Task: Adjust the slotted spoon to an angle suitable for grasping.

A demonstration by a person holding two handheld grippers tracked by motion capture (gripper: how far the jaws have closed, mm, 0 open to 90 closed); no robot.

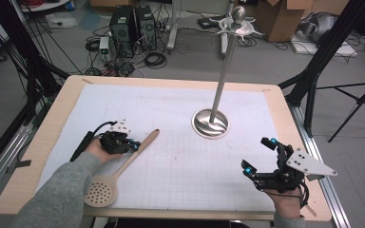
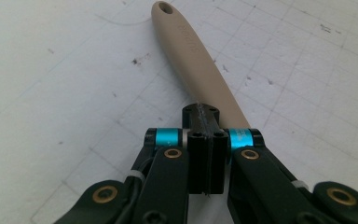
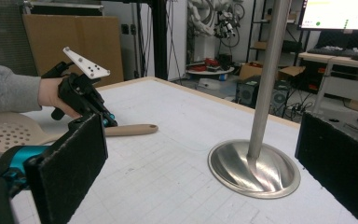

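Currently, the beige slotted spoon is laid diagonally on the white mat, well to the left of the steel stand, with its perforated bowl nearest the table's front edge. The left gripper is set at the spoon's handle with its jaws pressed fully together; no grip on the handle can be made out. The right gripper is held with its jaws wide apart and empty, near the stand's base.

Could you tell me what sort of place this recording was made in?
Most likely a robotics lab or workshop. Desktop computer towers stand on the floor among loose cables, cardboard boxes sit behind, and the work table carries a gridded white mat.
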